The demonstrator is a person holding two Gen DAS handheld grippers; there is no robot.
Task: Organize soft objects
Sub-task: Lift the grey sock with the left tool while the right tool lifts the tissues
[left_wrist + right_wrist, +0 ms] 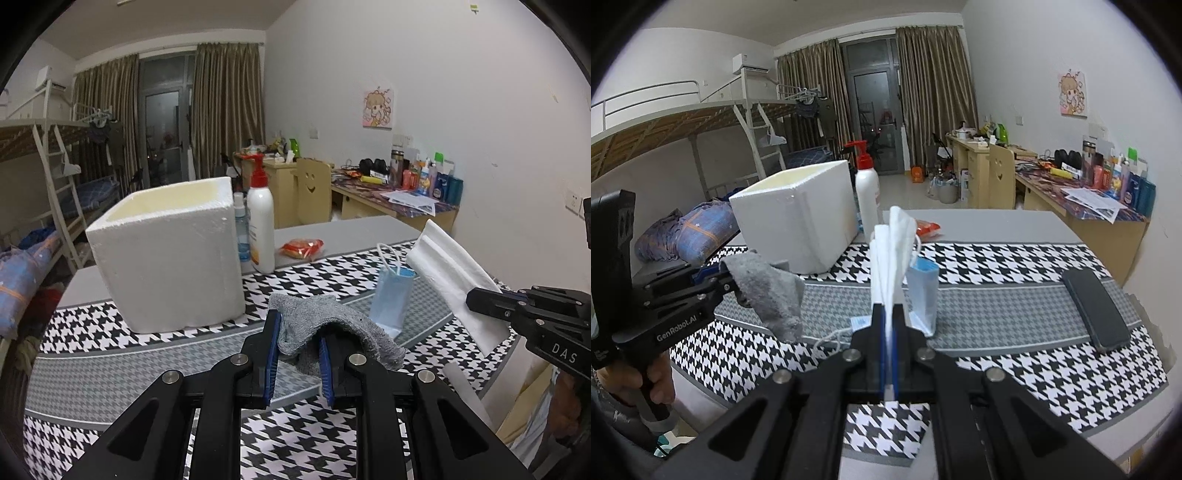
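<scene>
The left gripper (pixel 297 354) was clenched on a grey knitted sock (pixel 325 332), its blue pads pinching a fold near the middle so that both ends drooped over and past the fingers, clear of the houndstooth tablecloth (pixel 110 332). The right gripper (pixel 888 321) was clamped tight on a white folded face mask (pixel 892 251), which stood up stiffly beyond the fingertips, one ear loop hanging beside it. A pale blue face mask (pixel 923 295) was propped just ahead of the right fingers, on the cloth. The open white foam box (pixel 166 254) stood ahead and to the left of the left fingers.

Both held things looked light and limp; the sock would sag and swing, so a grip at a bunched fold seemed safest. The mask's thin pleats could slip, so pinching the folded body rather than a loop seemed wiser.
</scene>
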